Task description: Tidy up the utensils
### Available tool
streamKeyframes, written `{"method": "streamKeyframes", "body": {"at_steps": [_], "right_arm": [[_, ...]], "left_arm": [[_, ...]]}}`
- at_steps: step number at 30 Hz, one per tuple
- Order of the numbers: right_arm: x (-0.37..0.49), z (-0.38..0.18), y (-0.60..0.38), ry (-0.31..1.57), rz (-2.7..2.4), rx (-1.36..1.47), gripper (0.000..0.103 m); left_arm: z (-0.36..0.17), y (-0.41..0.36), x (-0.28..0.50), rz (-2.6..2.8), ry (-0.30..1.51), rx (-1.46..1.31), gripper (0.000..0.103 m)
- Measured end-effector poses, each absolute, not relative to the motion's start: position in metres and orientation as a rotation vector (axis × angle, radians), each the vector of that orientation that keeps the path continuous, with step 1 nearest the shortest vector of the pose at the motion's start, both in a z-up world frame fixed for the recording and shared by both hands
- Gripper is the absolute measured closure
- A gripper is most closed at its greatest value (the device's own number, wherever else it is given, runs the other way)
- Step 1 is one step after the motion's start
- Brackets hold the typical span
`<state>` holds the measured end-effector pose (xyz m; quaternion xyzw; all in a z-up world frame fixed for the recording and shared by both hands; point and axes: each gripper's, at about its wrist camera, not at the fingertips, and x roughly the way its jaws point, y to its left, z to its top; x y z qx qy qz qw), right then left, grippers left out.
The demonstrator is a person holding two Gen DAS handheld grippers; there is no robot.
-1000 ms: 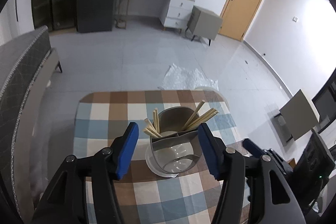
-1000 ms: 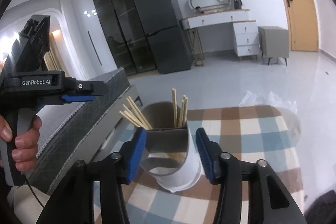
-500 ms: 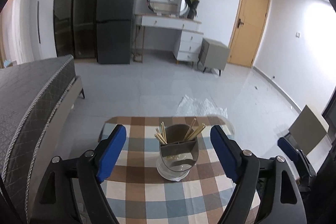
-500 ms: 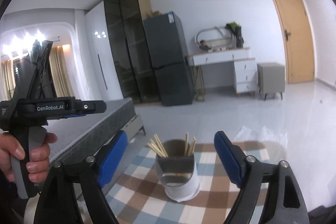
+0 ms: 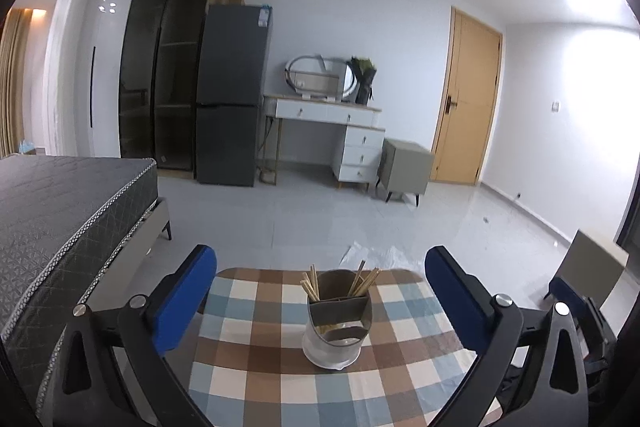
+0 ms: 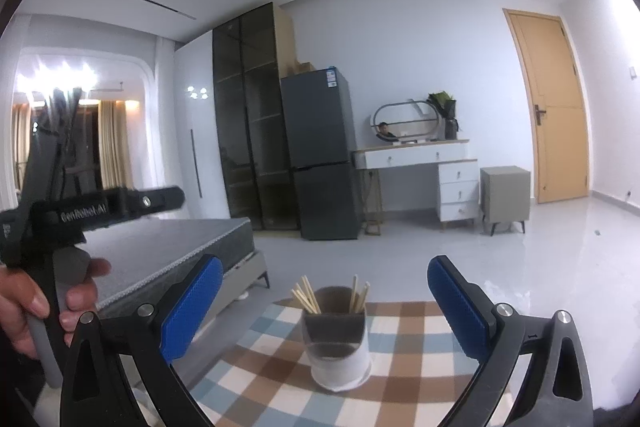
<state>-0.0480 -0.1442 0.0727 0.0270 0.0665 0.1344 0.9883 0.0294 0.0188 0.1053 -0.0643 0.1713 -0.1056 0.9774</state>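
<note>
A grey and white utensil holder (image 5: pixel 338 331) stands upright on the checked tablecloth (image 5: pixel 256 367). Wooden chopsticks (image 5: pixel 313 283) lean in its back compartments, and the front compartment looks empty. My left gripper (image 5: pixel 321 255) faces the holder from a short way back, its jaws opening wide and holding nothing. In the right wrist view the holder (image 6: pixel 338 347) and its chopsticks (image 6: pixel 306 297) sit ahead of my right gripper (image 6: pixel 326 263), whose jaws are also opening and hold nothing. Neither gripper touches the holder. A hand (image 6: pixel 24 307) grips the left tool's handle at the left of that view.
A grey bed (image 5: pixel 60 211) runs along the table's left side. Beyond the table lie tiled floor and a crumpled plastic sheet (image 5: pixel 384 255). A fridge (image 5: pixel 232 95), a white dresser (image 5: pixel 352 147), a nightstand (image 5: pixel 406 167) and a door (image 5: pixel 468 99) line the far wall.
Both grippers' jaws, close around the holder a second ago, have spread wide. Both grippers have drawn back and up, so the holder looks smaller and more of the room shows.
</note>
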Motion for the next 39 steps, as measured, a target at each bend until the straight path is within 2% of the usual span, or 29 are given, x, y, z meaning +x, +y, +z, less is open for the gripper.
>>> {"method": "streamKeyframes", "body": {"at_steps": [18,33,39], "right_arm": [[-0.079,0.020,-0.147,0.164,0.196,0.026,0.000],[-0.073,-0.011,-0.144,0.291,0.231,0.040,0.000],[-0.071,-0.015,-0.139,0.312,0.232,0.012,0.000]], "left_arm": [[0.049,0.017,0.001,-0.124,0.305,-0.092,0.001],[0.010,0.011,-0.003,-0.096,0.375,-0.066,0.001],[0.000,0.017,0.005,-0.082,0.460,-0.107,0.002]]}}
